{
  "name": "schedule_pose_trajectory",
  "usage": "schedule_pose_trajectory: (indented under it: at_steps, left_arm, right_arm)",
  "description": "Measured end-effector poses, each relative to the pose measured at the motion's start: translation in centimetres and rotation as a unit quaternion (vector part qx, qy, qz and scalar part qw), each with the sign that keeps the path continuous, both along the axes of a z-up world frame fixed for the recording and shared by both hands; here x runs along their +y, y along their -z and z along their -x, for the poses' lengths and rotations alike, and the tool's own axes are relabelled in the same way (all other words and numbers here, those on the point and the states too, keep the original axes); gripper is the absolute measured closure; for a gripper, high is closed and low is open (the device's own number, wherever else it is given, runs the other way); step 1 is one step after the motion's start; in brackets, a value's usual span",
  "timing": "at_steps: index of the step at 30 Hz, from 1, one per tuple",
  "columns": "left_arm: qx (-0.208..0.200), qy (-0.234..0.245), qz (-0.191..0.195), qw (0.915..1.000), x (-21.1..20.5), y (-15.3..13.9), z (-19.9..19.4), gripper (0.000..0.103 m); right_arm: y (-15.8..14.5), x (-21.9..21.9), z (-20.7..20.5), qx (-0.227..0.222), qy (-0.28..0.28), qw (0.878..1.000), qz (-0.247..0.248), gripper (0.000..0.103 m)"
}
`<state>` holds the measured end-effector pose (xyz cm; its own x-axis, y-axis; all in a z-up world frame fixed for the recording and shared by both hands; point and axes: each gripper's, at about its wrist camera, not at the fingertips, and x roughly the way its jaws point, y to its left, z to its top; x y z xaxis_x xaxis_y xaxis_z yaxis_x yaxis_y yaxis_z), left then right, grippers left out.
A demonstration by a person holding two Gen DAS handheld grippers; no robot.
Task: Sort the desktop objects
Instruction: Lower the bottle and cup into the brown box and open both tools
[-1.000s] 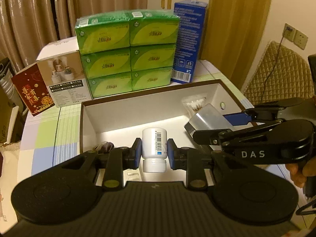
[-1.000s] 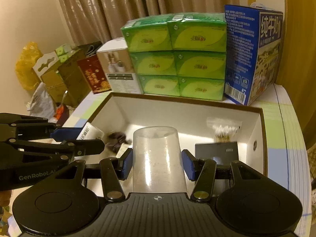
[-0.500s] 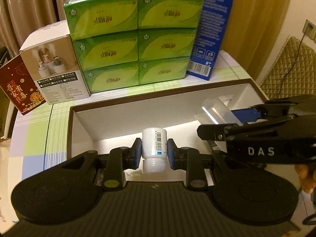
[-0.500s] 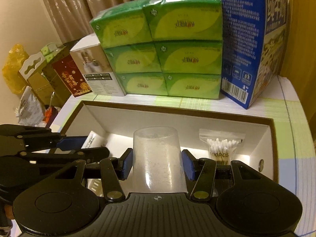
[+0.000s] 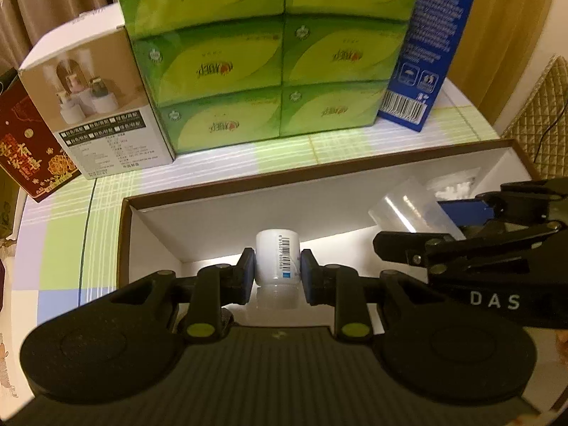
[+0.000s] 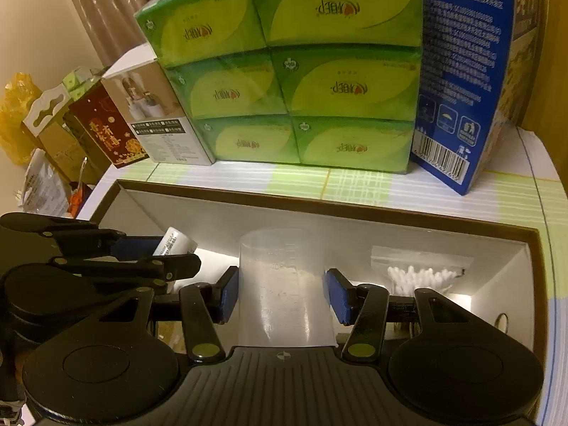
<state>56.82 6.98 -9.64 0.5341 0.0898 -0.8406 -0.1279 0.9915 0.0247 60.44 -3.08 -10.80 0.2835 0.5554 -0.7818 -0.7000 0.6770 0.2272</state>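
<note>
My left gripper [image 5: 277,272] is shut on a small white bottle [image 5: 277,259] with a barcode label, held over the left part of an open white box with a brown rim [image 5: 319,174]. My right gripper [image 6: 280,293] is shut on a clear plastic measuring cup [image 6: 284,291], held over the same box [image 6: 355,209]. In the left wrist view the cup [image 5: 408,209] and right gripper [image 5: 497,248] show at the right. In the right wrist view the bottle [image 6: 174,243] and left gripper [image 6: 106,255] show at the left. A bag of cotton swabs [image 6: 420,273] lies in the box's far right.
Behind the box stand stacked green tissue packs [image 5: 269,53], a blue carton [image 5: 426,46], a white product box [image 5: 103,106] and a red box [image 5: 28,145] on a checked tablecloth [image 5: 60,241]. A quilted chair [image 5: 539,113] is at the right. Bags and cartons [image 6: 46,135] sit off the table's left.
Both grippers have moved forward and lower over the box with their loads. The tissue packs and cartons loom larger. The box's near contents have passed out of sight beneath the grippers.
</note>
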Motion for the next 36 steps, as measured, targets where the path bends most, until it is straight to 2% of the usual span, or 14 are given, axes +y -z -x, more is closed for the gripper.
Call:
schedule_pose_trajectory:
  at_steps: [6, 11, 19, 26, 28, 30, 34, 36]
  left_arm:
    - [0.012, -0.010, 0.003, 0.9999, 0.9, 1.0, -0.4, 0.080]
    - [0.011, -0.003, -0.003, 0.9999, 0.8, 0.9, -0.7, 0.074]
    - [0.009, 0.003, -0.011, 0.9999, 0.7, 0.6, -0.5, 0.074]
    - [0.000, 0.012, -0.029, 0.9995, 0.4, -0.3, 0.3, 0.065]
    - [-0.004, 0.014, -0.031, 0.9994, 0.4, -0.6, 0.6, 0.061]
    - [-0.008, 0.013, -0.035, 0.9993, 0.4, -1.0, 0.9, 0.056]
    - [-0.016, 0.013, -0.044, 0.9988, 0.2, -1.9, 1.8, 0.050]
    - [-0.023, 0.013, -0.047, 0.9986, 0.0, -2.4, 2.5, 0.042]
  right_arm:
    - [0.9, 0.5, -0.4, 0.003, 0.001, 1.000, 0.005, 0.053]
    - [1.2, 0.5, -0.6, 0.005, 0.002, 1.000, 0.007, 0.053]
    - [1.3, 0.4, -0.6, 0.004, 0.001, 1.000, 0.005, 0.053]
    - [1.0, -0.2, -0.4, -0.005, -0.008, 1.000, -0.011, 0.052]
    - [0.7, -0.6, -0.3, -0.007, -0.010, 1.000, -0.019, 0.045]
    - [0.3, -1.0, -0.1, -0.015, -0.008, 1.000, -0.024, 0.031]
    - [-0.8, -2.1, 0.5, -0.024, -0.006, 0.999, -0.033, 0.025]
    - [-1.6, -2.9, 1.1, -0.026, -0.006, 0.999, -0.042, 0.014]
